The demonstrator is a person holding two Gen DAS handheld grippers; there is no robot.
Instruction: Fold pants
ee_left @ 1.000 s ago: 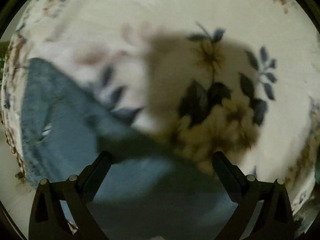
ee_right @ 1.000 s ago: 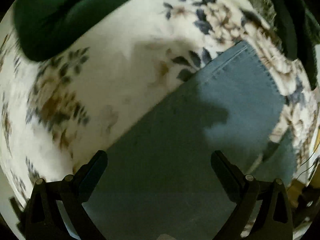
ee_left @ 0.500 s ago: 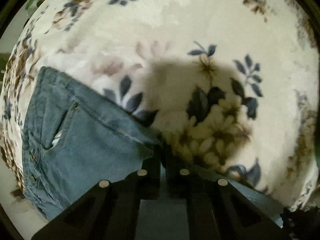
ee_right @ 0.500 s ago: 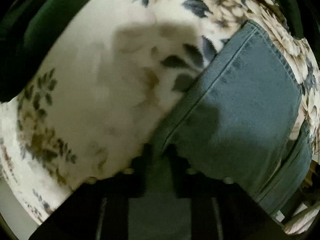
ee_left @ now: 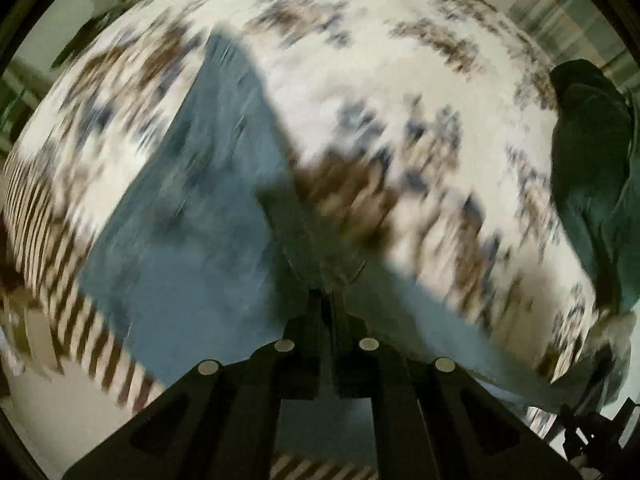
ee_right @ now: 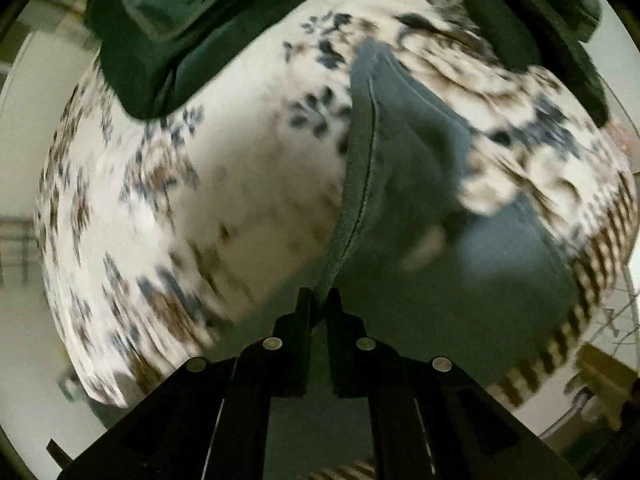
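your left gripper [ee_left: 325, 300] has its two black fingers pinched almost together on an edge of the blue denim pants [ee_left: 192, 208], and the cloth rises straight out from between the tips. most of the denim trails away ahead and to the left of those fingers, running up over the cream blanket with blue and brown flowers [ee_left: 400, 92]. the view is heavily smeared, so you cannot read seams or pockets there.

your right gripper [ee_right: 318, 300] is closed the same way, its fingers nearly touching with a stitched seam of the pants [ee_right: 400, 168] clamped between them. from the tips the seam climbs forward as a ridge, and the rest of the fabric falls away to the right of the gripper in loose folds onto the blanket [ee_right: 248, 168].

you hold two points on the edge because that likely keeps the cloth taut enough to carry over as one sheet rather than a bunch. judging by the raised ridge, you are mid-lift on a fold, with the free part lying on the bedding.

dark green fabric [ee_right: 168, 28] lies beyond the right gripper, far ahead and to the left, apart from the denim; more of it [ee_left: 592, 168] sits far right of the left gripper.
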